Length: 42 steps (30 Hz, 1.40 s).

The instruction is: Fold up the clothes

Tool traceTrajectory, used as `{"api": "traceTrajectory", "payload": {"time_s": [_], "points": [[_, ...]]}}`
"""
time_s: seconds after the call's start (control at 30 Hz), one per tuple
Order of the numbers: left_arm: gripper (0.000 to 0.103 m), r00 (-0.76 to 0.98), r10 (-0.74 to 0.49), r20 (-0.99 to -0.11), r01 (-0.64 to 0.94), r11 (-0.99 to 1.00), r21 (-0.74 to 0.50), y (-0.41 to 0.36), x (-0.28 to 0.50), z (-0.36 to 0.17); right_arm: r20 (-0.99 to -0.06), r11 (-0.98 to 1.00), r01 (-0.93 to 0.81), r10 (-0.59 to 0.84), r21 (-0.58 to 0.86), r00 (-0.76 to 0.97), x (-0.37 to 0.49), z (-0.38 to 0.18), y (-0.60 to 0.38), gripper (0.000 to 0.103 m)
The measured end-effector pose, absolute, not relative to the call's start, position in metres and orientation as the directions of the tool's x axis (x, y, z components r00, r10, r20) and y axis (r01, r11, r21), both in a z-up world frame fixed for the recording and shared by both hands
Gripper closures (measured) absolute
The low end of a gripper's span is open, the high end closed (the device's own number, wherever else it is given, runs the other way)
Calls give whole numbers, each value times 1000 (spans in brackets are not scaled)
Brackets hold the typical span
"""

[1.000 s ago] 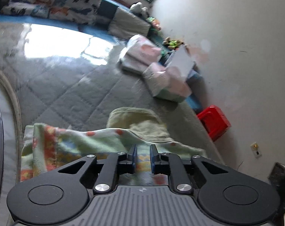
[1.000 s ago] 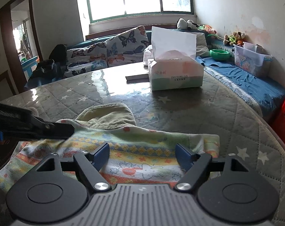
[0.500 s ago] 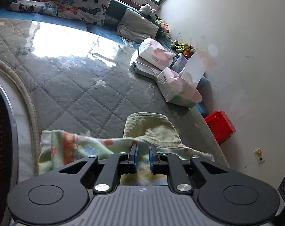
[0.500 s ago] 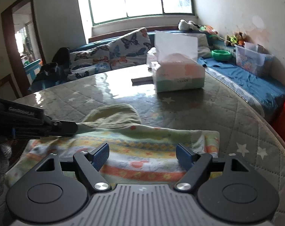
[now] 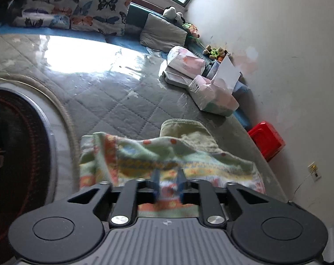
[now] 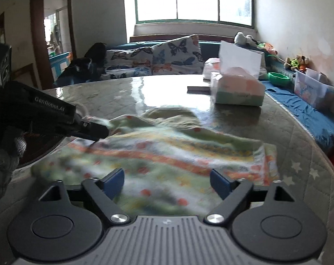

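Cloth (image 6: pixel 173 152), a patterned garment in green, orange and yellow, lies spread on the quilted table (image 6: pixel 299 145), over an olive piece (image 5: pixel 189 132) whose rounded end shows beyond its far edge. I hold its left edge in the left gripper (image 5: pixel 168 182); the blue pads sit close together with fabric between them, and the right view shows that edge raised off the table at the gripper tip. The right gripper (image 6: pixel 167 182) hovers low over the near part of the cloth, jaws wide, holding nothing.

Change over the last second: the pinched edge has come up and the cloth now runs in a longer, flatter band toward the right, where it lay more bunched a second ago. Both views show motion blur on the fabric. I judge this a lift and carry of the left edge for a fold across the cloth; which fold in the sequence, I cannot tell.

Containers: an open tissue pack (image 6: pixel 237 90) stands on the far right of the table, a white sheet standing up from it. Beyond the table sit a clear plastic bin (image 6: pixel 310 88), contents not legible, and a green bowl (image 6: pixel 278 78), its inside not in view.
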<state>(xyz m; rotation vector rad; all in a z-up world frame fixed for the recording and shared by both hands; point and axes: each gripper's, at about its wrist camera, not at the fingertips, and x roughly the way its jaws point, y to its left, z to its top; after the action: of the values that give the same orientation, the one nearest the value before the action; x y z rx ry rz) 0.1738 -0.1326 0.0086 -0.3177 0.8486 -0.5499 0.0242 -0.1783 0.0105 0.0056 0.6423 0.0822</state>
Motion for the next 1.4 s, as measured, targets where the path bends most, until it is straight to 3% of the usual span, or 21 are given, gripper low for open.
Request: {"api": "traceTrajectory", "payload": {"time_s": [0.07, 0.13, 0.2, 0.33, 0.5, 1.4], "points": [[49, 549, -552, -627, 333, 833, -442, -130, 164, 12, -603, 996, -93, 82, 13, 793, 19, 8, -171, 15], [45, 563, -529, -635, 335, 848, -409, -127, 154, 15, -604, 995, -96, 74, -5, 793, 16, 6, -166, 12], [32, 567, -517, -642, 324, 856, -403, -123, 147, 16, -602, 996, -89, 70, -2, 795, 12, 7, -164, 8], [16, 588, -472, -657, 318, 882, -348, -120, 128, 19, -595, 997, -76, 69, 13, 801, 4, 12, -162, 0], [2, 600, -434, -672, 310, 901, -305, -116, 106, 19, -604, 998, -59, 43, -7, 796, -4, 10, -157, 0], [0, 632, -332, -700, 287, 940, -187, -95, 39, 12, -647, 989, 127, -50, 72, 761, -47, 4, -147, 0]]}}
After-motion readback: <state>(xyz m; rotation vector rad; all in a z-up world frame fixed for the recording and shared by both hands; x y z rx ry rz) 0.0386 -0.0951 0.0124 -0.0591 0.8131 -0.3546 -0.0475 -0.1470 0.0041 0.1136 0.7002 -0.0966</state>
